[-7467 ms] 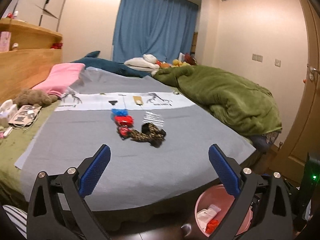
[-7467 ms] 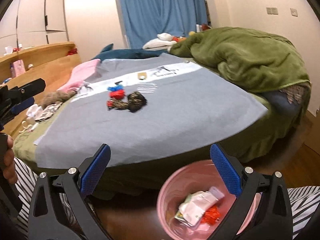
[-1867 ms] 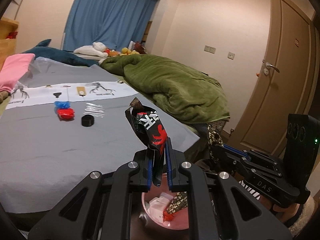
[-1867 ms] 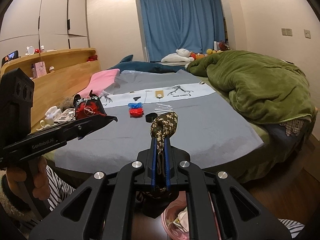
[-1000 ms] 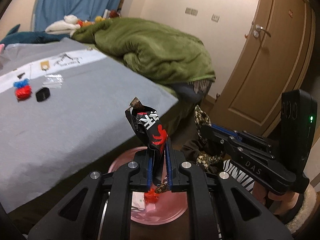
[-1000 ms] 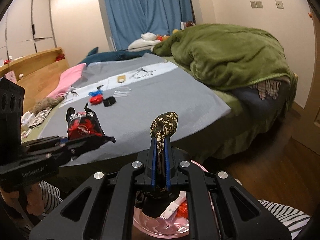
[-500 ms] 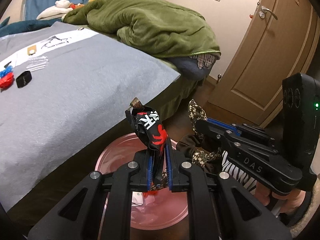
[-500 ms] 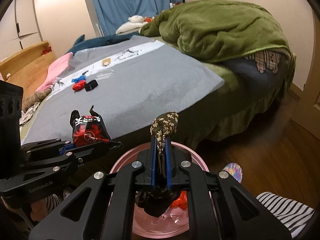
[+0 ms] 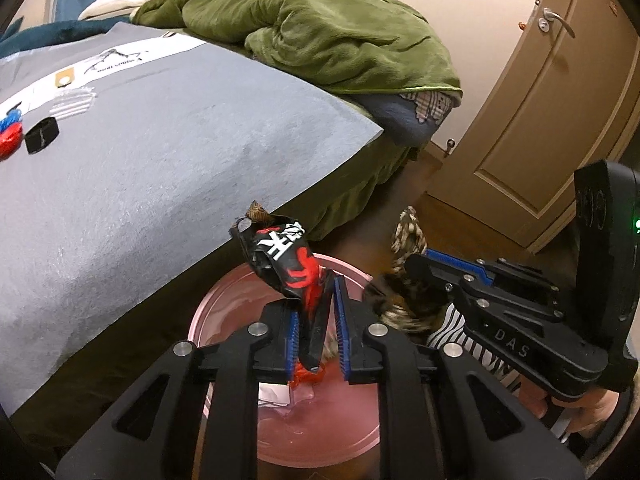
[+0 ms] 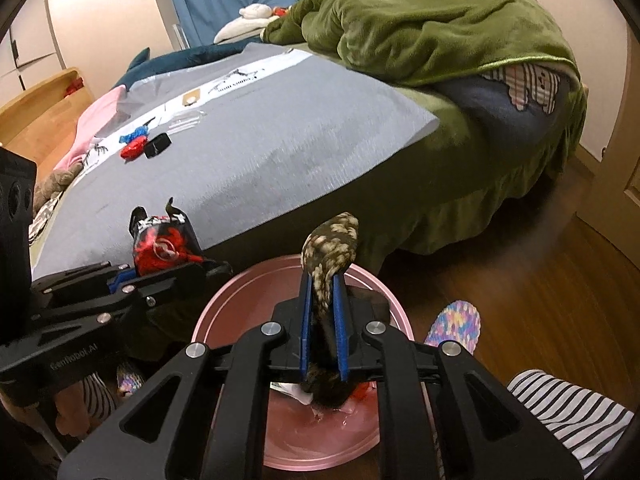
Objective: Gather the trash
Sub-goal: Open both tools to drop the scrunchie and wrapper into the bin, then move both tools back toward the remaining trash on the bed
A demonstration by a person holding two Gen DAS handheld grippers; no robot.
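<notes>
Both claws hang over the pink bin. The left claw is letting go of the black and red wrapper; the right claw is loosening on the spotted wrapper. A red scrap and more bits wait on the bed far ahead.

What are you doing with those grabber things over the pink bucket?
A person is tidying trash off the bed. The left hand-held gripper has a black and red wrapper between its pads, and the right hand-held gripper a brown spotted wrapper. Both hang over the pink bin on the floor, jaws just opening to drop them in. More bits wait on the grey sheet.
</notes>
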